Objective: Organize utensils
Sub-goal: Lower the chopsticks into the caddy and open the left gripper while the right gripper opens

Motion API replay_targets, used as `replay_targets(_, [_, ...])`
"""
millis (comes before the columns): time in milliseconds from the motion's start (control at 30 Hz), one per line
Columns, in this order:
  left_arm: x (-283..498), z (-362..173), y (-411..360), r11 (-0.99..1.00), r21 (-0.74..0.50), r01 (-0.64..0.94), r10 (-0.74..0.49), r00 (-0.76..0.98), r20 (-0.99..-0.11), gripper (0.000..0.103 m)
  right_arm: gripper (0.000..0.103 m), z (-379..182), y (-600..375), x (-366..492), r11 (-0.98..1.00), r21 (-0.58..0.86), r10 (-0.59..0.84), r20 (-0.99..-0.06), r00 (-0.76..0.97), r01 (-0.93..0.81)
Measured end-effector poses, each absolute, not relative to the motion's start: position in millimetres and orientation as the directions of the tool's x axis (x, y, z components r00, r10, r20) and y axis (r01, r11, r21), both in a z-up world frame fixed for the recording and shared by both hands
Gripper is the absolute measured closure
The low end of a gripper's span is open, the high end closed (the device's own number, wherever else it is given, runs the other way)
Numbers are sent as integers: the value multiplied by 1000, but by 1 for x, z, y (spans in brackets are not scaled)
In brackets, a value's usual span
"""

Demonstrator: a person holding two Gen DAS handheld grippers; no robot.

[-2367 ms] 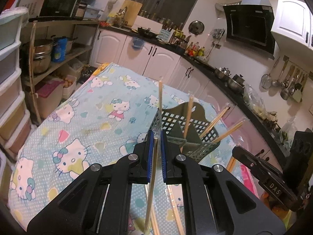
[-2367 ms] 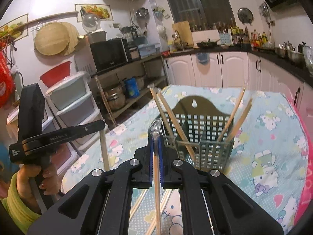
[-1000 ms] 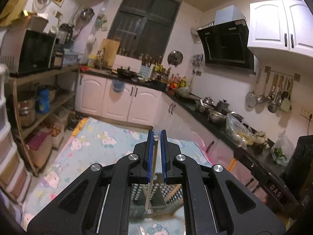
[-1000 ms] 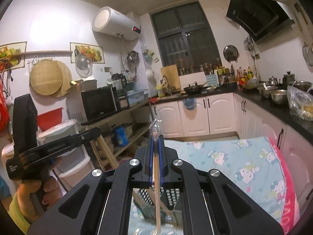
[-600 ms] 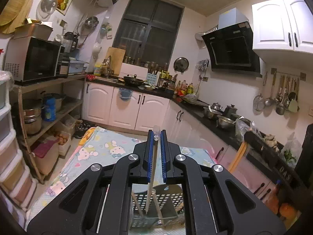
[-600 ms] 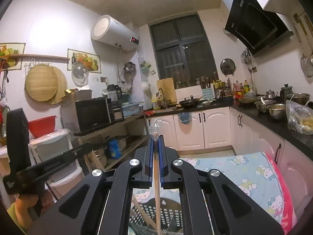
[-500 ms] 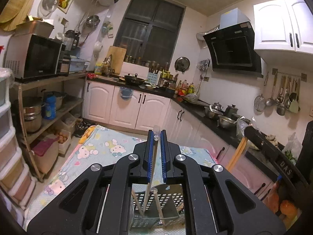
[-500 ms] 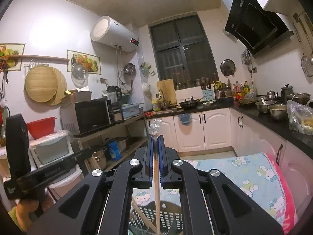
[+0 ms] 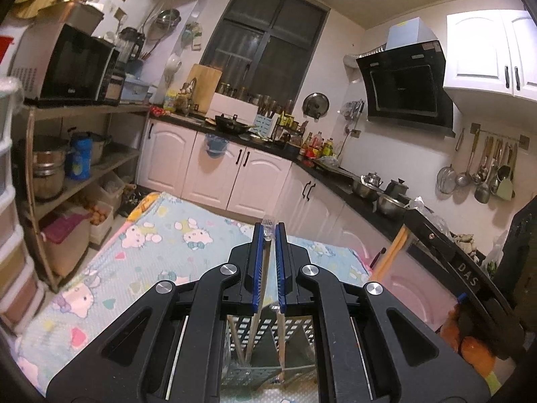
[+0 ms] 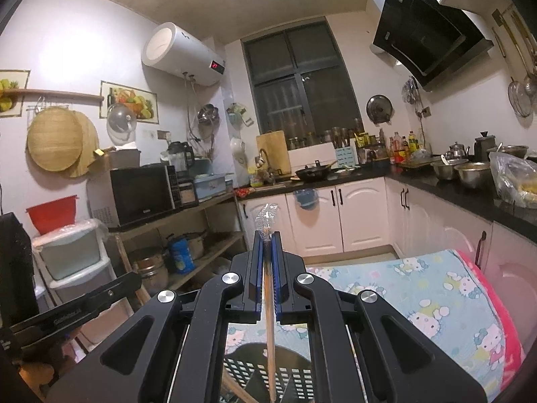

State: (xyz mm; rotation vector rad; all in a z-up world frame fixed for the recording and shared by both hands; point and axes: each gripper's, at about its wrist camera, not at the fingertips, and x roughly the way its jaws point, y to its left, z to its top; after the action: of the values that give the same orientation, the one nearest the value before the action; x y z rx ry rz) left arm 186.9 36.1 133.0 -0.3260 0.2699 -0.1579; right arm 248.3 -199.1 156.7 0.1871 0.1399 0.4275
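My left gripper (image 9: 267, 231) is shut on a wooden chopstick (image 9: 260, 299) that hangs down between the blue pads into the grey perforated utensil basket (image 9: 268, 366) below it. Other chopsticks (image 9: 281, 339) stand in the basket. My right gripper (image 10: 267, 236) is shut on a plastic-wrapped chopstick (image 10: 269, 309) held upright over the same basket (image 10: 265, 369), whose arched back shows between the arms. The right gripper also appears at the right edge of the left wrist view (image 9: 436, 238).
The table carries a blue Hello Kitty cloth (image 9: 161, 245), also seen in the right wrist view (image 10: 436, 299). White cabinets and a black counter (image 9: 335, 171) run behind and to the right. A wooden shelf with pots (image 9: 67, 168) and plastic drawers (image 10: 70, 262) stand on the left.
Both grippers rose and tilted from looking down on the basket to level, each keeping its chopstick. In the last half second they dipped slightly and the basket shows more between the arms.
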Motion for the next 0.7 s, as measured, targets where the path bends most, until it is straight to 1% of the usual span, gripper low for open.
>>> replay_targets(300, [190,103,43,925,-368,91,-202,939,-277,101,98,136,-193,260,896,209,417,-98,904,-391])
replay_targets(700, [187,87,38,927,-364,94,-212,930,-300,100,98,117,-180,272,892,244,413,-95,906,-381])
